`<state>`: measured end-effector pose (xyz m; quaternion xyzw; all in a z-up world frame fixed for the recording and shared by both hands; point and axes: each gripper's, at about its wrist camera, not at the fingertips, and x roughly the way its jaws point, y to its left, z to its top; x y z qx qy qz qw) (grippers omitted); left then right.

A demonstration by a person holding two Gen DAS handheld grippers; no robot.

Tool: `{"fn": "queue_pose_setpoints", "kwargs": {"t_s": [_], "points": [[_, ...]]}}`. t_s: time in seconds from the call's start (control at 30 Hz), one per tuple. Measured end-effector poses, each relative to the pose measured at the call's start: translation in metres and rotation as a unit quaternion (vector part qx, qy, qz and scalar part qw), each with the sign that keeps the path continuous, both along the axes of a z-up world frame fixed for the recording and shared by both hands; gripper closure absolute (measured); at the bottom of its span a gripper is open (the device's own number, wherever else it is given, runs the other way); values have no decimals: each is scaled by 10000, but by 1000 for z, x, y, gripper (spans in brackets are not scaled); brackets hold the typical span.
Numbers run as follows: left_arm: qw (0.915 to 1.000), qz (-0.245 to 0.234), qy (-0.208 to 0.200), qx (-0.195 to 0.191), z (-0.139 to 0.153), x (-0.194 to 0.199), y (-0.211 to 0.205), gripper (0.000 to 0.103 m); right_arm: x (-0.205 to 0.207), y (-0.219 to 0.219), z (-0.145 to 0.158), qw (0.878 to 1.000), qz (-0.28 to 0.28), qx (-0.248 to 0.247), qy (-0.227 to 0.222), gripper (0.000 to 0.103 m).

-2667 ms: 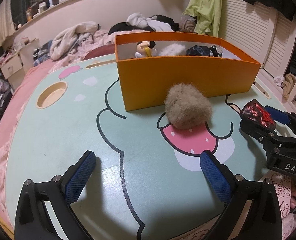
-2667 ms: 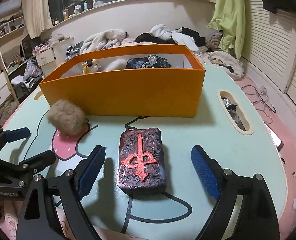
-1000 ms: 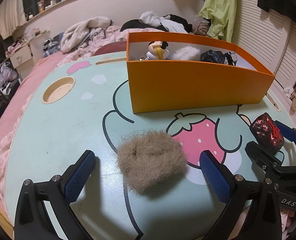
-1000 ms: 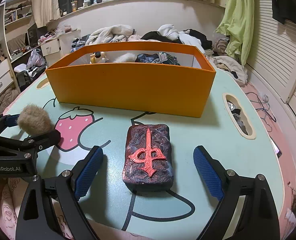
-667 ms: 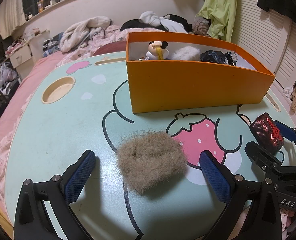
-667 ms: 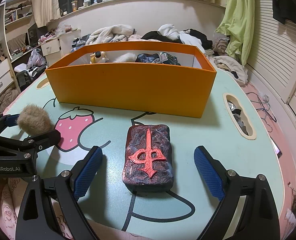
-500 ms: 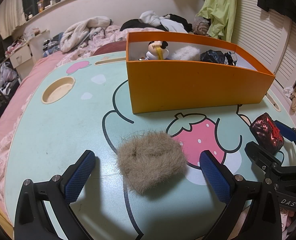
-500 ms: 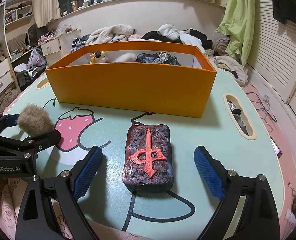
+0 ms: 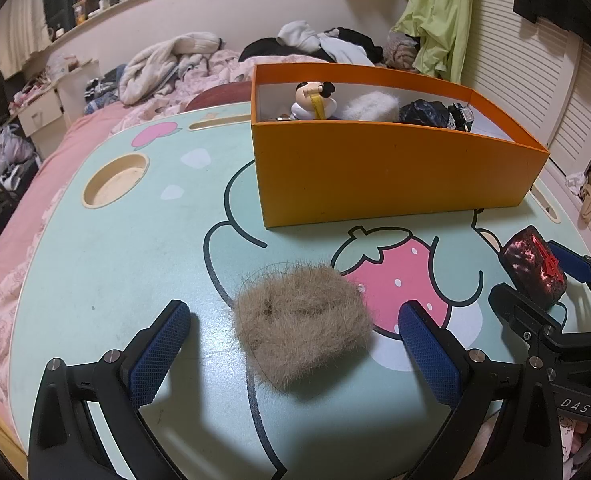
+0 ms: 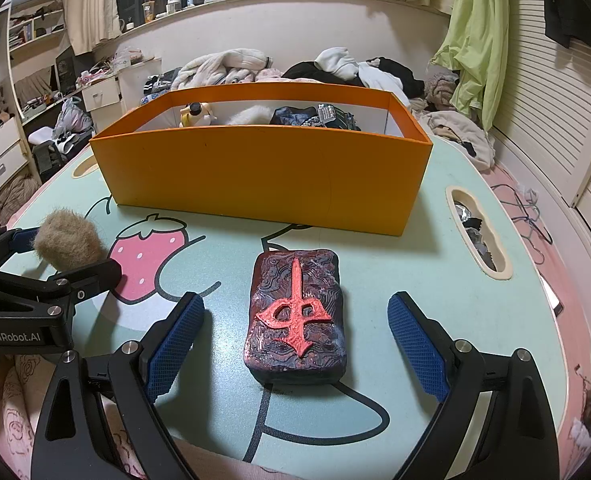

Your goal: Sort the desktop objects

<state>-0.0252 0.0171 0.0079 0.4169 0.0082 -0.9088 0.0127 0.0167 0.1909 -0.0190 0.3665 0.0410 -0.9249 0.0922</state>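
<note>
Since the earlier frames both grippers have closed in: left gripper (image 9: pixel 295 344) now brackets the fur ball (image 9: pixel 301 326), right gripper (image 10: pixel 295 340) brackets the dark tile (image 10: pixel 295 316), jaws apart, nothing clamped, so both grasps appear ready.

A mint-green table (image 10: pixel 423 248) printed with a strawberry cartoon fills the view. In the foreground, the right gripper (image 10: pixel 295 340) has its two blue-padded fingers spread wide on either side of a dark rectangular block (image 10: pixel 295 316) bearing a raised red symbol; neither pad touches the block, which lies flat on the table. Behind it stands an open orange box (image 10: pixel 263 176) holding a small figurine (image 10: pixel 196 115), something white and fluffy, and dark items. At the left edge, the left gripper (image 10: pixel 61 254) has a tan furry ball (image 10: pixel 68 244) between its fingers. Clothes are piled behind the table.
</note>
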Motion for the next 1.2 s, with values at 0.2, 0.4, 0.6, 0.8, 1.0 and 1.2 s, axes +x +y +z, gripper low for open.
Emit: {"fn": "queue_pose_setpoints", "kwargs": {"t_s": [0.2, 0.4, 0.6, 0.8, 1.0, 1.2], "points": [[10000, 0, 3, 0, 0, -1, 0, 0, 0, 0, 0, 10000, -1, -1, 2, 10], [10000, -41, 31, -9, -5, -1, 6, 0, 0, 0, 0, 10000, -2, 0, 3, 10], [9988, -354, 350, -19, 2, 14, 15, 65, 2, -1, 0, 9998, 131, -41, 114, 58], [9969, -637, 450, 111, 1, 21, 21, 65, 15, -11, 4, 9981, 465, -145, 382, 63], [9949, -588, 746, 344, 12, 27, 11, 65, 13, -12, 8, 9979, 436, -147, 457, 63], [9932, -684, 872, 345, 26, 26, 7, 65, 15, -18, 19, 9972, 465, -172, 551, 63]]}}
